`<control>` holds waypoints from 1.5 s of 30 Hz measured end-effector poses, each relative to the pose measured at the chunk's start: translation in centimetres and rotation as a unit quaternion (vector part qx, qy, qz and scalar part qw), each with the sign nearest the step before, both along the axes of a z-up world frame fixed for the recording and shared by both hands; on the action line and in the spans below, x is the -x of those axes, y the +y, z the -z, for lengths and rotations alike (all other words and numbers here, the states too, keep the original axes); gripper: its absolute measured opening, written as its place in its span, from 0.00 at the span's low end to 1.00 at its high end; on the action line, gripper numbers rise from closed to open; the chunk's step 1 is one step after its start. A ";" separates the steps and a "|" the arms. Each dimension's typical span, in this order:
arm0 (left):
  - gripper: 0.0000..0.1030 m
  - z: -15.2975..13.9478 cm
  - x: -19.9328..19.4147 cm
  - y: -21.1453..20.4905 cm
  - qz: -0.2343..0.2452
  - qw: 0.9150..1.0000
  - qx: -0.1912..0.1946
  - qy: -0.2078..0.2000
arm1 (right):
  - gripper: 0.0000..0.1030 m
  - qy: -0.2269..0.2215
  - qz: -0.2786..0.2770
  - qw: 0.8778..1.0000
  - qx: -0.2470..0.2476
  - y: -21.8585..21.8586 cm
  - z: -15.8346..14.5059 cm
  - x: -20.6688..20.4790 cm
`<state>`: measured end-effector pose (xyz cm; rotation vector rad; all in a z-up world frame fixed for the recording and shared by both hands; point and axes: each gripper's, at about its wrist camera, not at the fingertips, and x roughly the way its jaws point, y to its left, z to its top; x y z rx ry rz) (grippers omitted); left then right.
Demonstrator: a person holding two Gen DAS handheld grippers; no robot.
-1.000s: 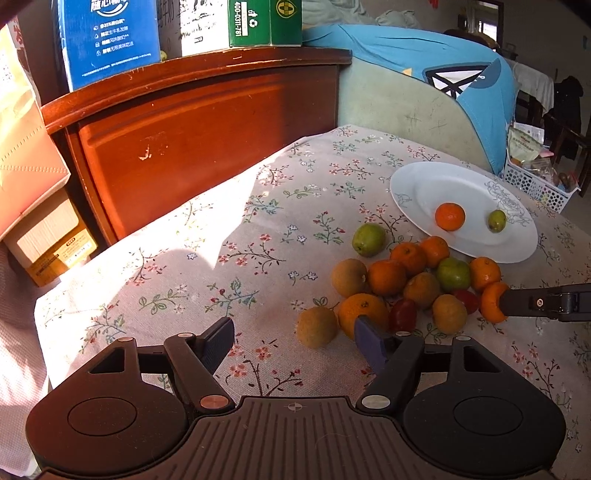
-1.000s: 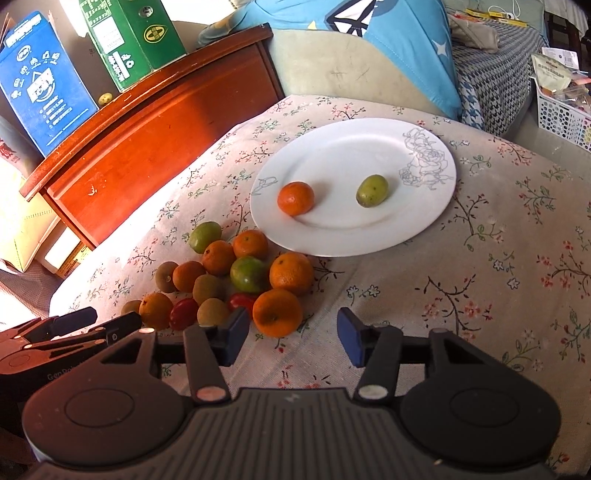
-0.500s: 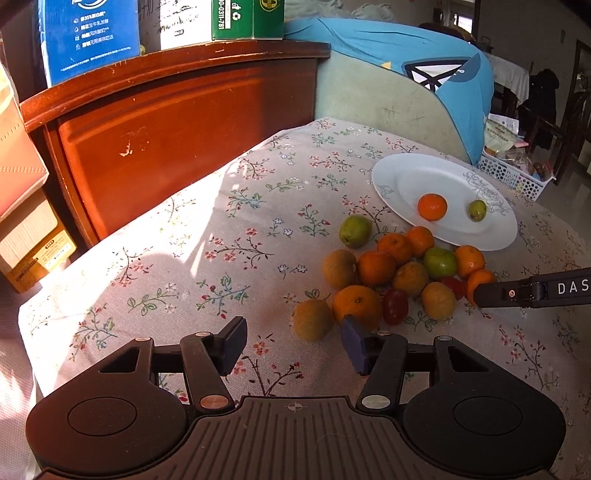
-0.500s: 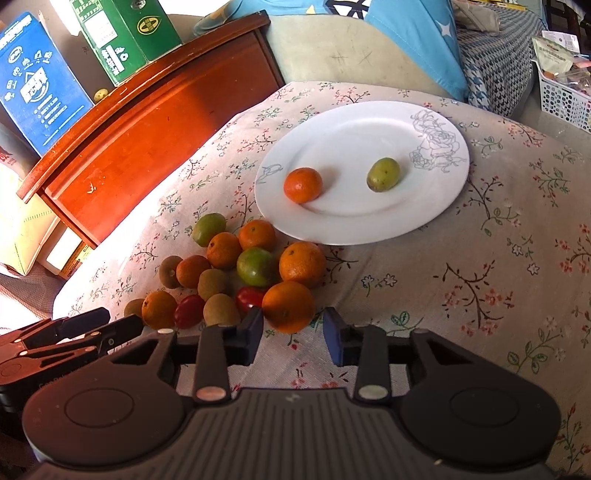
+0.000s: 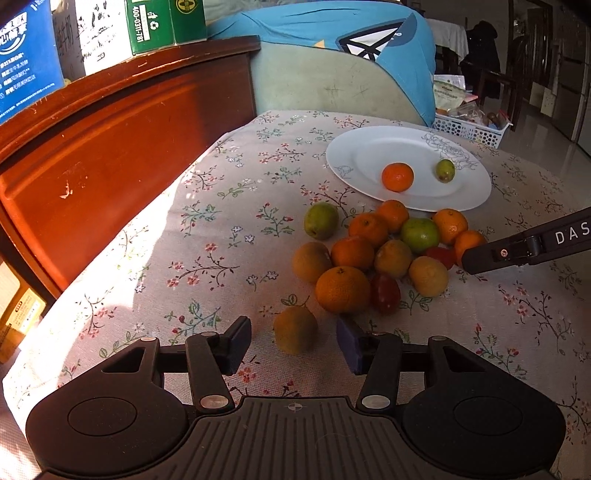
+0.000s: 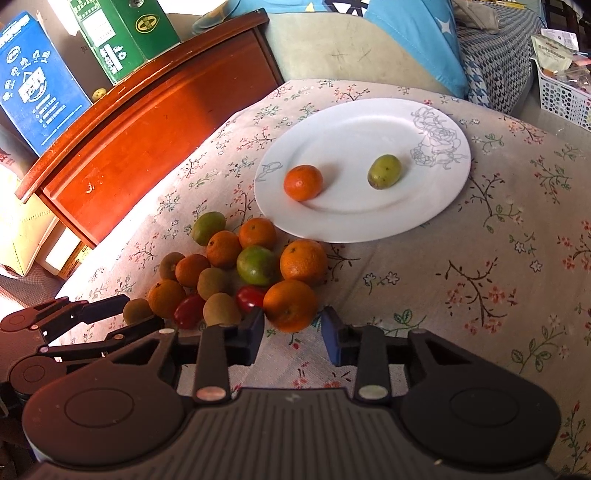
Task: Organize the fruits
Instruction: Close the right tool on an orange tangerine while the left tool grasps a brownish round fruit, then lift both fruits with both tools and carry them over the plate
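A pile of several oranges, kiwis, green fruits and red tomatoes [image 5: 384, 254] lies on the floral cloth beside a white plate [image 5: 351, 155]. The plate [image 6: 332, 225] holds one orange [image 6: 303, 182] and one green fruit [image 6: 384, 171]. My left gripper [image 5: 293, 343] is open, its jaws on either side of a brown kiwi [image 5: 295, 329] at the pile's near edge. My right gripper [image 6: 291, 330] is open around the nearest orange [image 6: 290, 304], with small gaps to both pads. The right gripper's finger [image 5: 517, 247] shows in the left wrist view beside that orange [image 5: 469, 242].
A red-brown wooden headboard [image 5: 110, 147] stands to the left with blue and green boxes [image 6: 122, 33] on top. A cushion with a blue cloth [image 5: 332, 74] lies behind the plate. A white basket [image 5: 469, 127] sits at the far right.
My left gripper moved forward so the kiwi now sits between its jaws. My right gripper closed in on the nearest orange, jaws narrower than a second ago.
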<state>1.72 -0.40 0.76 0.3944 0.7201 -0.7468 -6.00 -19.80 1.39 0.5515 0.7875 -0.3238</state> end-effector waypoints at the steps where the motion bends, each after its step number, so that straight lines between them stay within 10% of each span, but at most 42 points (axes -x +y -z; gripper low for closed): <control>1: 0.37 0.0 0.0 0.0 0.005 1.000 0.005 0.005 | 0.33 0.000 -0.001 1.000 0.002 0.0 0.0 -0.1; 5: 0.22 0.0 0.4 -0.3 0.017 1.000 0.010 0.007 | 0.31 -0.003 -0.004 1.000 0.005 0.2 0.0 -0.1; 15: 0.22 -0.8 2.2 -0.4 -0.015 1.000 -0.012 -0.016 | 0.29 -0.010 -0.004 1.000 -0.005 -0.3 -0.2 0.4; 45: 0.22 -9.6 4.8 -4.0 -0.037 0.988 0.133 -0.063 | 0.29 -0.105 -0.051 0.993 0.032 -2.3 -8.1 2.2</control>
